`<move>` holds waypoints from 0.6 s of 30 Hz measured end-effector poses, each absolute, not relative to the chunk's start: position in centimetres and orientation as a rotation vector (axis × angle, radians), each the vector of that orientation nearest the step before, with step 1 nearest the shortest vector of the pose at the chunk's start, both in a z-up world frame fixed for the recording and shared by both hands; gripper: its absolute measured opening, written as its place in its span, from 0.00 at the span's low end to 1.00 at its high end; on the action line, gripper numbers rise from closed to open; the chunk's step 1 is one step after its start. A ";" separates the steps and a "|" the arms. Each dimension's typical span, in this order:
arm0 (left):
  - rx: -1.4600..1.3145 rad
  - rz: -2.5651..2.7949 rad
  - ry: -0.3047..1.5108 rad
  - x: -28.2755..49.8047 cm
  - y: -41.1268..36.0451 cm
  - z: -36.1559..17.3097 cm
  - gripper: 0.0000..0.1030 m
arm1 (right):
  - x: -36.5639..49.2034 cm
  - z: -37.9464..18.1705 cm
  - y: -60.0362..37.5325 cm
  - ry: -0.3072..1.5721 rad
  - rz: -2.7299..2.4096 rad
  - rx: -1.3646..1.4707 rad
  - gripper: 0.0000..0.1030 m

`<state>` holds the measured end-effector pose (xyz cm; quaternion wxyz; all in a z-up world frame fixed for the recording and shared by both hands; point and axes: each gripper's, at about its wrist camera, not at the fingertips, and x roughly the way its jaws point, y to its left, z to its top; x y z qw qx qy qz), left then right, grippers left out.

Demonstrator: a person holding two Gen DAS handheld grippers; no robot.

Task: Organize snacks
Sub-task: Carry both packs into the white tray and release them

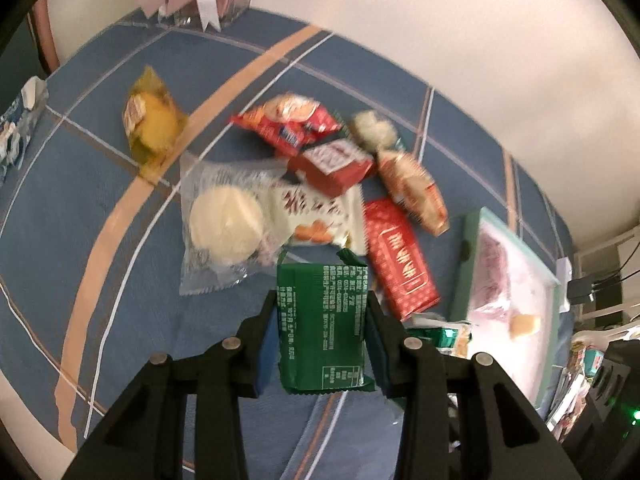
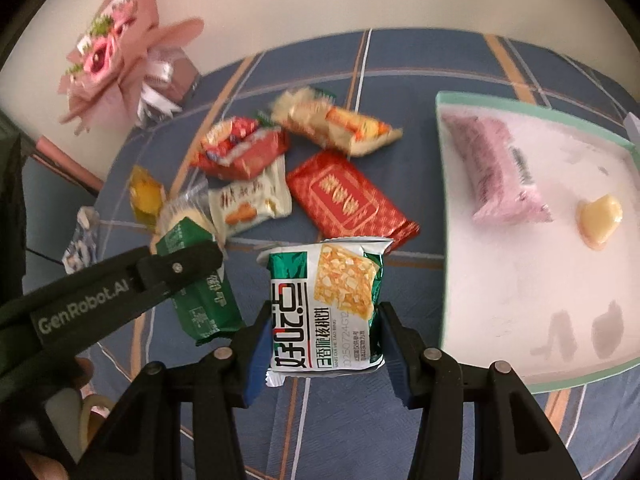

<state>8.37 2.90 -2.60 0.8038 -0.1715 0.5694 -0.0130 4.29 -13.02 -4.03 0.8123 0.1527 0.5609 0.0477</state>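
My left gripper (image 1: 322, 308) is shut on a dark green snack pack (image 1: 322, 328), held above the blue checked tablecloth; it also shows in the right wrist view (image 2: 202, 300). My right gripper (image 2: 322, 316) is shut on a green-and-white walnut cookie pack (image 2: 326, 308), just left of the white tray (image 2: 520, 320). The tray holds a pink pack (image 2: 496, 168) and a yellow jelly (image 2: 600, 216). A pile of snacks lies beyond: a red flat pack (image 2: 348, 196), a white pack (image 2: 248, 200), a red cracker bag (image 2: 240, 148), an orange-gold pack (image 2: 340, 124).
A pink flower bouquet (image 2: 116, 56) stands at the back left by the wall. A yellow snack (image 1: 152, 128) and a round white cake in clear wrap (image 1: 224, 228) lie left of the pile. A blue-white wrapper (image 1: 20, 124) sits at the table's left edge. Clutter lies off the right edge.
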 end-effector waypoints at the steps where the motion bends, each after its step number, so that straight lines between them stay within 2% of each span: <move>1: -0.365 -0.034 1.208 8.0 2.9 -2.1 0.40 | 4.2 -3.5 -13.4 1.188 0.084 0.323 0.51; 9: -0.333 -0.162 1.165 6.8 -0.5 0.1 0.40 | 3.3 -2.0 -20.6 1.155 -0.167 0.361 0.51; 18: -0.165 -0.299 1.129 6.5 -8.7 -0.6 0.40 | 2.6 -2.8 -28.0 1.148 -0.352 0.419 0.51</move>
